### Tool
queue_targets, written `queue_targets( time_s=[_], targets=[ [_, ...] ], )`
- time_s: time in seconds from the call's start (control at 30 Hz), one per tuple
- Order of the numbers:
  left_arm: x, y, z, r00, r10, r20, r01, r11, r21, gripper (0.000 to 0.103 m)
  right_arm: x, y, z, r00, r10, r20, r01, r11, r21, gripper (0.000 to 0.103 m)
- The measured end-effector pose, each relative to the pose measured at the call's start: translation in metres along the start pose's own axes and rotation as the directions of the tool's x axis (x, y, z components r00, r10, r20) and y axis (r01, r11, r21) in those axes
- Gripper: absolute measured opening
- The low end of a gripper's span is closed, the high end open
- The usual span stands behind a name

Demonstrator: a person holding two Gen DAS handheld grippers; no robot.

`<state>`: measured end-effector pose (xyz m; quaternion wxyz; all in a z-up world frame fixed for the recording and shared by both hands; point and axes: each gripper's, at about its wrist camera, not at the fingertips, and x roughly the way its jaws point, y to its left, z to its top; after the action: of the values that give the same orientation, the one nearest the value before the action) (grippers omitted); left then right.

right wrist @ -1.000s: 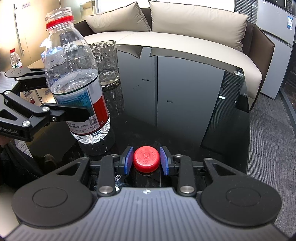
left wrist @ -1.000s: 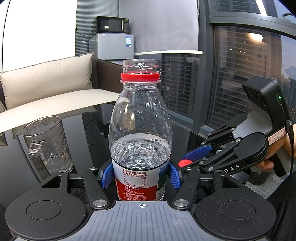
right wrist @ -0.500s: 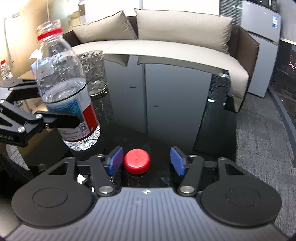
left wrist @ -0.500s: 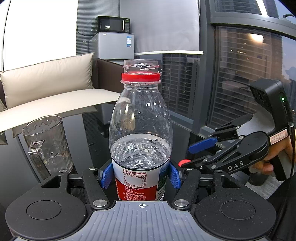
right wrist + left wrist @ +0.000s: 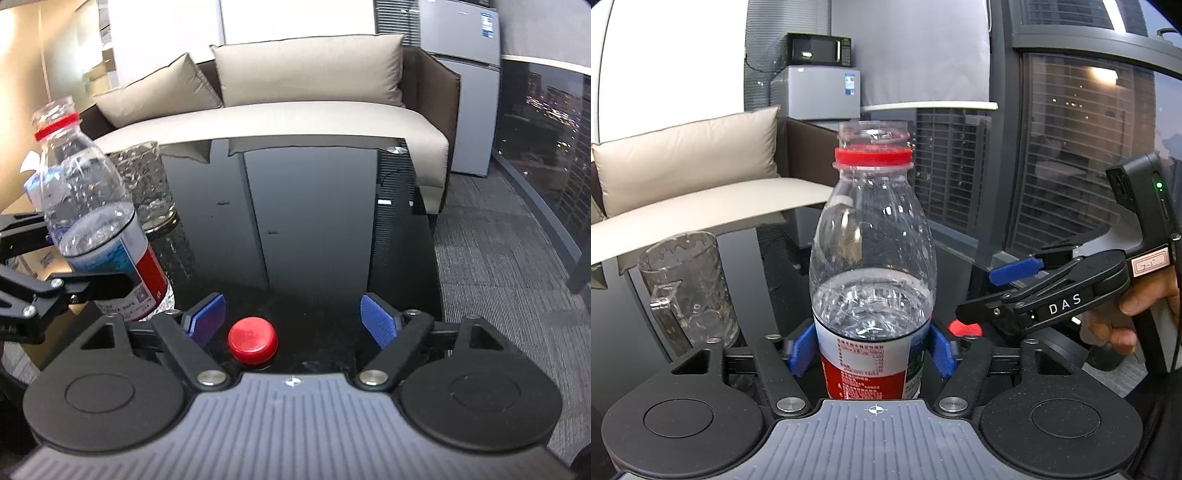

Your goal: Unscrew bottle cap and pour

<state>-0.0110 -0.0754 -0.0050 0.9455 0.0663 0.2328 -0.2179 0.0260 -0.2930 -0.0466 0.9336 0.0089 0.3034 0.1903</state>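
L gripper (image 5: 873, 350) clamps bottle (image 5: 873, 266) at label, upright, uncapped, approx half full. R gripper (image 5: 293, 323) wide open, empty; cap (image 5: 252, 335) on table (image 5: 314, 221). Thin plastic, crushes easily; hold at label, pour into mug (image 5: 687, 288).

The table (image 5: 314, 229) is black and shiny. A red cap (image 5: 252, 335) lies flat on it, near the front edge. A clear glass mug (image 5: 149, 186) stands farther back, left of the cap.
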Motion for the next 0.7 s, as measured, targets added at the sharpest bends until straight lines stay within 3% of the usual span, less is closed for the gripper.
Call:
queue_targets(
  time_s=[0.4,0.43,0.7],
  targets=[
    [-0.006,0.000,0.002,1.000,0.012,0.029,-0.012,1.000,-0.018,0.094,-0.011,0.020,-0.005,0.995,-0.075,0.063,0.073,0.997,0.036,0.100],
    [-0.006,0.001,0.002,0.999,0.015,0.030,-0.014,1.000,-0.019,0.101,-0.012,0.020,-0.006,0.995,-0.077,0.060,0.074,0.996,0.043,0.100],
    [-0.009,0.003,0.004,0.999,0.035,0.038,-0.034,0.999,-0.026,0.102,-0.018,0.018,-0.006,0.992,-0.097,0.082,0.088,0.991,0.103,0.102]
  ],
)
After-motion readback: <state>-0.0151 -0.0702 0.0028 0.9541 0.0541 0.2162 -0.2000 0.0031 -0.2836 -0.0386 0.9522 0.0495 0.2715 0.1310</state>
